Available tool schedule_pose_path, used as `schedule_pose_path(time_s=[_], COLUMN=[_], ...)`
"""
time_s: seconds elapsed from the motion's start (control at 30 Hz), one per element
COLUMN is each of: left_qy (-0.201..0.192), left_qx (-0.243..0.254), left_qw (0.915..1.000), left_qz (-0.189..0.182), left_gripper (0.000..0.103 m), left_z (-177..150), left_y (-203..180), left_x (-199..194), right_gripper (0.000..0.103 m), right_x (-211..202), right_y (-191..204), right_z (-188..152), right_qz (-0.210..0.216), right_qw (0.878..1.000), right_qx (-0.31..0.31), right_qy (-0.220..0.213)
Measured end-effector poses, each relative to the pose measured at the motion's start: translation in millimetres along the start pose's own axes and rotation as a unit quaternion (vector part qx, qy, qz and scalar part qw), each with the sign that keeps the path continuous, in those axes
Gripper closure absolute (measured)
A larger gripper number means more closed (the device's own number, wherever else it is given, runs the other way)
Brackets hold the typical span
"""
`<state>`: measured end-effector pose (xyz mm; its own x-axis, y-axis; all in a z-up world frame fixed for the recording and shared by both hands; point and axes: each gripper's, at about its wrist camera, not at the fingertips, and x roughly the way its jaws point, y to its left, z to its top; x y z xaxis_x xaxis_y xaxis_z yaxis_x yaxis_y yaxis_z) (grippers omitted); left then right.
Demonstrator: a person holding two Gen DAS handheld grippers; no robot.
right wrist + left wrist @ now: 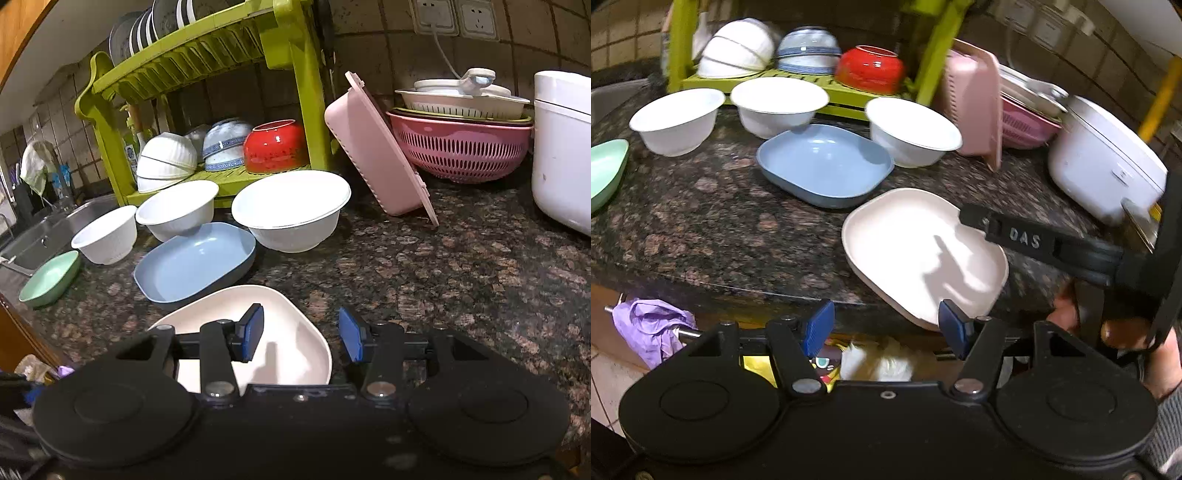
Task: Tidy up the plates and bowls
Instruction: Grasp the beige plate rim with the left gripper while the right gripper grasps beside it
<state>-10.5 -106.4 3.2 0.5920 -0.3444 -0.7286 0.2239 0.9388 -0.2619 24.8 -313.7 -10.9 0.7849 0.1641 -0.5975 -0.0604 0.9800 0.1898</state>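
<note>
Right gripper [301, 338]: jaws spread, empty, straddling the near corner of the cream plate [280, 332] at the counter's front. Left gripper [884, 326] gapes too, nothing held. Risk: a corner-only pinch tips the plate into the blue dish [195, 264] just beyond.

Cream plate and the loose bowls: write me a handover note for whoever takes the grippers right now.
Left gripper: jaws open, empty, at the counter's front edge by the cream plate.
Right gripper: jaws open astride the cream plate's right rim, not closed on it.
On the counter: blue plate, green dish, three white bowls, all separate.
Green rack: its lower shelf holds upturned bowls, including the red bowl.
Done: nothing stacked among the loose pieces.
Left: grasp the cream plate, gather plates, nest bowls.
</note>
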Motion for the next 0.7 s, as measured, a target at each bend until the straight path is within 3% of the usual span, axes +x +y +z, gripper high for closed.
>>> schedule_pose_path(time_s=[0.47,0.53,0.6,0.7], left_qy=[0.031,0.033,0.030,0.020], left_qx=[-0.046,-0.043,-0.034,-0.026], left_qw=[0.9984,0.9985,0.9990,0.9993], left_qz=[-0.012,-0.010,0.001,0.016], left_gripper=[0.057,0.062,0.067,0.071], left_z=[9,11,13,17], left_y=[5,4,4,6], left_x=[24,28,33,37], right_gripper=[0.054,0.060,0.074,0.077], right_x=[19,21,22,18], right_y=[3,3,2,2], right_z=[0,-1,-4,-8], right_qz=[-0.002,-0.004,-0.004,-0.002], right_qw=[1.000,0.999,0.999,0.999], right_qx=[-0.019,-0.019,-0.022,-0.024], right_qy=[0.021,0.031,0.041,0.047])
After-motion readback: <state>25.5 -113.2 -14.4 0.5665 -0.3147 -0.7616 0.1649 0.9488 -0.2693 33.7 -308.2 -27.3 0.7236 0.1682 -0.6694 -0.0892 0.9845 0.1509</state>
